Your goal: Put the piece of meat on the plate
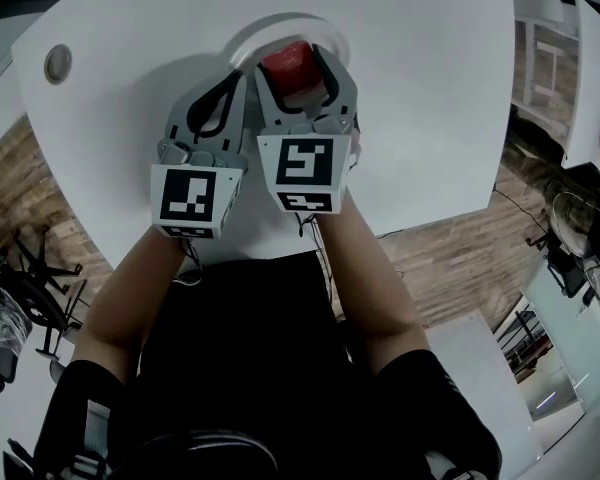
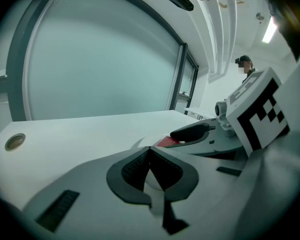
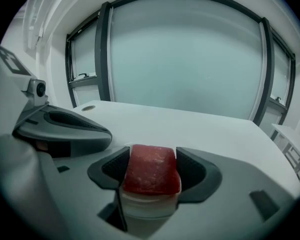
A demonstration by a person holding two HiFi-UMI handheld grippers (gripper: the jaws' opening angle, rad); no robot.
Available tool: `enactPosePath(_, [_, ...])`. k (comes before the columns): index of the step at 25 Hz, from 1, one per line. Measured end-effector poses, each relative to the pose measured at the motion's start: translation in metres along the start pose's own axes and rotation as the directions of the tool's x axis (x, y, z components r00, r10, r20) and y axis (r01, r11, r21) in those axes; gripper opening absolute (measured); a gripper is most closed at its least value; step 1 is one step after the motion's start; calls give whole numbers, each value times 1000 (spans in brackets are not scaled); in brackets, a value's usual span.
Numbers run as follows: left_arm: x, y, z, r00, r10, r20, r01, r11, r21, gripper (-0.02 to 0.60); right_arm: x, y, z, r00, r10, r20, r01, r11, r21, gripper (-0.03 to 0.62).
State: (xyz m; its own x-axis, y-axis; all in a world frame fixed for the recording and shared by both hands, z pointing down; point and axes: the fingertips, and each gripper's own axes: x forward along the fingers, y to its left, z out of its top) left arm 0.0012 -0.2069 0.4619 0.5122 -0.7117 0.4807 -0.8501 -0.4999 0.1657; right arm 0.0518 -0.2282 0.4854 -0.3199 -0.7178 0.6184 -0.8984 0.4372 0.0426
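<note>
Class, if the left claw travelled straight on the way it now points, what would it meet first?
Probably the left rim of the white plate, just beyond the tips of the shut left claw. How high the claw sits above that rim is unclear.

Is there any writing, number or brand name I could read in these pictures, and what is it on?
None: no words, numbers or brands can be read in any view.
The marker cube on the left tool and the marker cube on the right tool show only black-and-white squares, not letters.
The piece of meat, plate and table bear no print.
</note>
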Motion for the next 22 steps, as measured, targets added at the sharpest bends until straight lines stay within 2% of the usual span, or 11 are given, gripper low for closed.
enactPosePath(15, [-3, 1, 5, 1000, 2, 14, -2, 1000, -9, 2, 3, 4, -3, 999, 15, -51, -16, 999, -29, 293])
enactPosePath(22, [-8, 5, 5, 1000, 5, 18, -5, 1000, -8, 2, 1, 9, 9, 1000, 16, -5, -16, 1000, -19, 293])
